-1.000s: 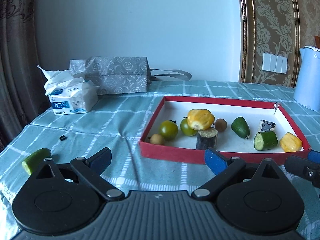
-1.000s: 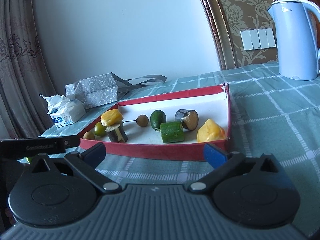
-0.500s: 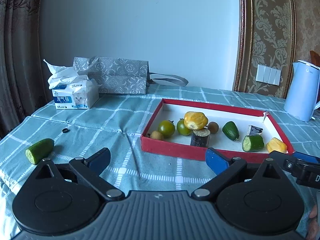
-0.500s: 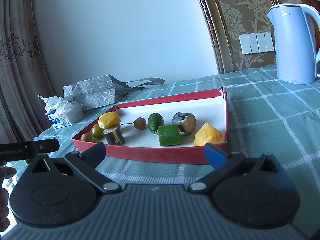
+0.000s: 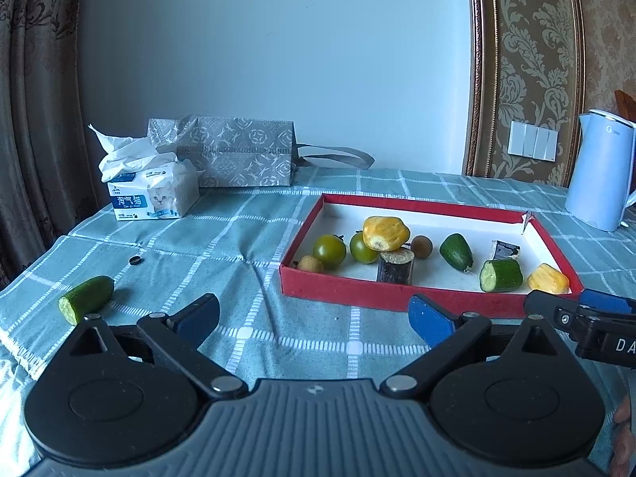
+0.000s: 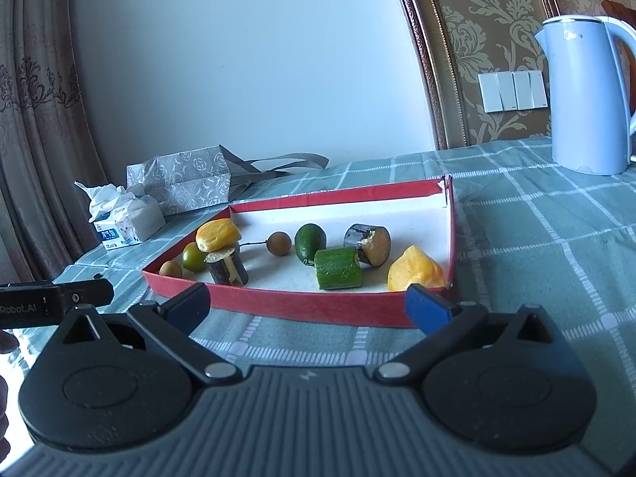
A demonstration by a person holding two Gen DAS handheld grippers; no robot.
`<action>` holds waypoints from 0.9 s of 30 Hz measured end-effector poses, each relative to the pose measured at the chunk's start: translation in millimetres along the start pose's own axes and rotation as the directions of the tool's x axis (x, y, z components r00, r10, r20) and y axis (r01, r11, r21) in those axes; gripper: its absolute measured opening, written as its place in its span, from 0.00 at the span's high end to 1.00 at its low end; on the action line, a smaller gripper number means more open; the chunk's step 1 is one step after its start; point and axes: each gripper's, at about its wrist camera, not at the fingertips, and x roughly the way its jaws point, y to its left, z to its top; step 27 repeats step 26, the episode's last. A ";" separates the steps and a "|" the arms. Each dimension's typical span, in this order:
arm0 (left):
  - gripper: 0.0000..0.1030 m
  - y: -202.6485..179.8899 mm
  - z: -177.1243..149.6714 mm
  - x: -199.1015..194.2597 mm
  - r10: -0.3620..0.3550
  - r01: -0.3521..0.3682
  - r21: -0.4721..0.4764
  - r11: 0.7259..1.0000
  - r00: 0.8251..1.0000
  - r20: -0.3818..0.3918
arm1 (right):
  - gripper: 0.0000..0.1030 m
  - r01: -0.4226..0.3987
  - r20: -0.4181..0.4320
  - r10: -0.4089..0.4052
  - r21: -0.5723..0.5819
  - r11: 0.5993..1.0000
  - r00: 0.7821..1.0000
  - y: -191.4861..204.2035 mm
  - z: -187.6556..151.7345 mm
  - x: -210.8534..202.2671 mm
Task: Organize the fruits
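Stray cucumber piece: near left on the tablecloth, well apart from my red tray; I judge it goes there.
Left gripper: fingers spread, empty.
Right gripper: fingers spread, empty, facing the tray.

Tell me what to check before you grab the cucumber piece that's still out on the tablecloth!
1. Left gripper open and holding nothing: ok.
2. Right gripper open and holding nothing: ok.
3. Loose cucumber piece in view, lying alone on the tablecloth: ok.
4. Nothing between the left gripper and that piece; the small black cap lies beyond it: ok.
5. Free space in the red box for one more piece, along the back wall: ok.
6. Left gripper lined up with the piece: not ok, the piece sits off to the left of the fingers.
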 end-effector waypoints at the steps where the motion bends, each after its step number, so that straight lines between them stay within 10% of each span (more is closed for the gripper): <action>1: 0.01 0.1 0.0 0.2 -0.002 0.002 -0.001 1.000 1.000 -0.005 | 0.00 0.000 0.001 0.000 -0.001 1.000 1.000 0.0 0.0 -0.1; 27: 0.00 7.9 -4.5 3.6 0.061 -0.064 -0.044 0.997 0.997 -0.056 | 0.00 -0.006 -0.001 0.006 -0.013 1.000 1.000 1.5 -0.5 0.5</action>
